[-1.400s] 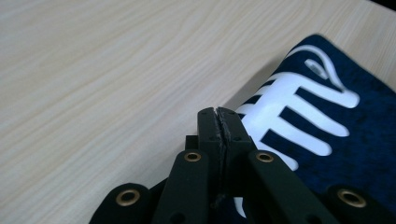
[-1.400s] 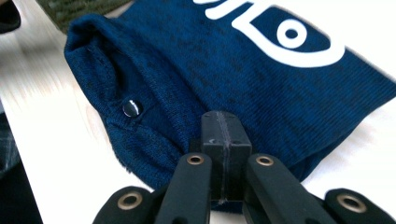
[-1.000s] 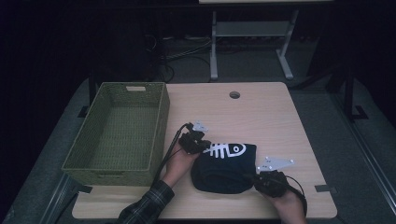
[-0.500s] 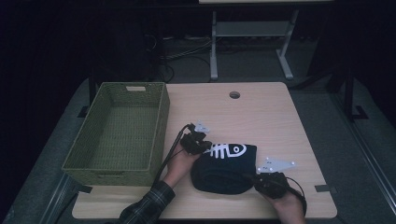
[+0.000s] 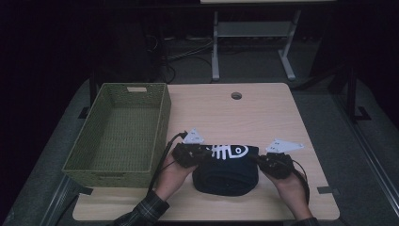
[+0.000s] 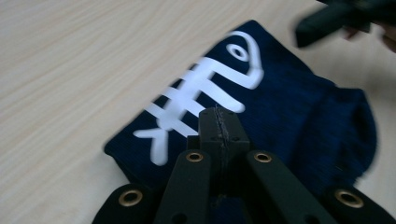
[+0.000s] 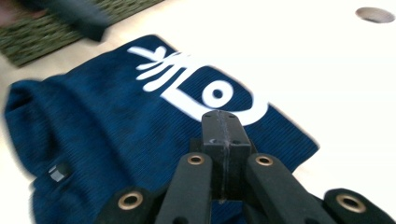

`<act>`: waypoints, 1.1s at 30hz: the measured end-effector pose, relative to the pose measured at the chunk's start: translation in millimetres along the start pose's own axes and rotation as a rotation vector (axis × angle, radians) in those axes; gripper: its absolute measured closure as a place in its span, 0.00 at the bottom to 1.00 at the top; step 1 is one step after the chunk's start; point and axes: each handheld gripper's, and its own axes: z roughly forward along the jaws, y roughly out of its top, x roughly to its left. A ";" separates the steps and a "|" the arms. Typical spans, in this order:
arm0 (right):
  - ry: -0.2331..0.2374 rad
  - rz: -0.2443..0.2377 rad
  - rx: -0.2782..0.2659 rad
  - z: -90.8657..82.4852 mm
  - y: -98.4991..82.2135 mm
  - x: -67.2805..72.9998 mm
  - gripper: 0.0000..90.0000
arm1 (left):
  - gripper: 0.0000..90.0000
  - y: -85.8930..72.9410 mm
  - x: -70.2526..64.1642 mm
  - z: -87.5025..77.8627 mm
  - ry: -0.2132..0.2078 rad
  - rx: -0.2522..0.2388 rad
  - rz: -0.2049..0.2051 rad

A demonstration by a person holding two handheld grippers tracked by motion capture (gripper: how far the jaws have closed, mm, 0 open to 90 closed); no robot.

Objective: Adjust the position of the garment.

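Here, the folded garment point(image 5: 226, 168), dark blue with a white fish-skeleton print, lies on the table point(image 5: 244, 113) near its front edge, just right of the green woven basket point(image 5: 117, 132), which stands empty. In the high view the left gripper point(image 5: 200, 151) sits at the garment's upper left corner and the right gripper point(image 5: 261, 159) at its upper right corner, each held in one hand, with the cloth between them. In the left gripper view the jaws of the left gripper point(image 6: 219, 116) are pressed together above the print; whether any cloth is caught between their tips cannot be told, since the tips overlap the fabric but show no fold rising into them. The right gripper view gives the same reading: the right gripper point(image 7: 223, 119) is closed over the fish's head, with nothing plainly pinched. As a judgement, the folding appears done, for the garment forms a compact, rounded bundle with the print uppermost. What seems left is the transfer: the bundle has not yet reached the basket, and no secure hold on it can be confirmed. The next step probably calls for both grippers to take the bundle at its ends and carry it leftward over the basket's rim.
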 end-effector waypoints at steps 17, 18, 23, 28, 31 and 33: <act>-0.071 0.080 0.139 53.4 -4.6 -37.5 1.00 | 1.00 -28.8 -21.9 24.8 0.044 0.199 0.113; -0.078 0.078 0.149 53.6 -4.8 -37.5 1.00 | 1.00 -29.4 -19.4 25.4 0.050 0.207 0.110; -0.109 0.069 0.188 51.5 -6.0 -33.5 1.00 | 1.00 -30.6 -2.3 28.4 0.093 0.214 0.090; -0.120 0.061 0.196 45.4 -11.6 -27.4 1.00 | 1.00 -30.9 11.3 29.0 0.132 0.212 0.066; -0.116 0.063 0.203 41.1 -14.2 -23.7 1.00 | 1.00 -30.8 14.5 29.6 0.146 0.210 0.057; -0.121 0.052 0.206 39.9 -14.8 -21.1 1.00 | 1.00 -30.6 14.5 29.8 0.145 0.206 0.051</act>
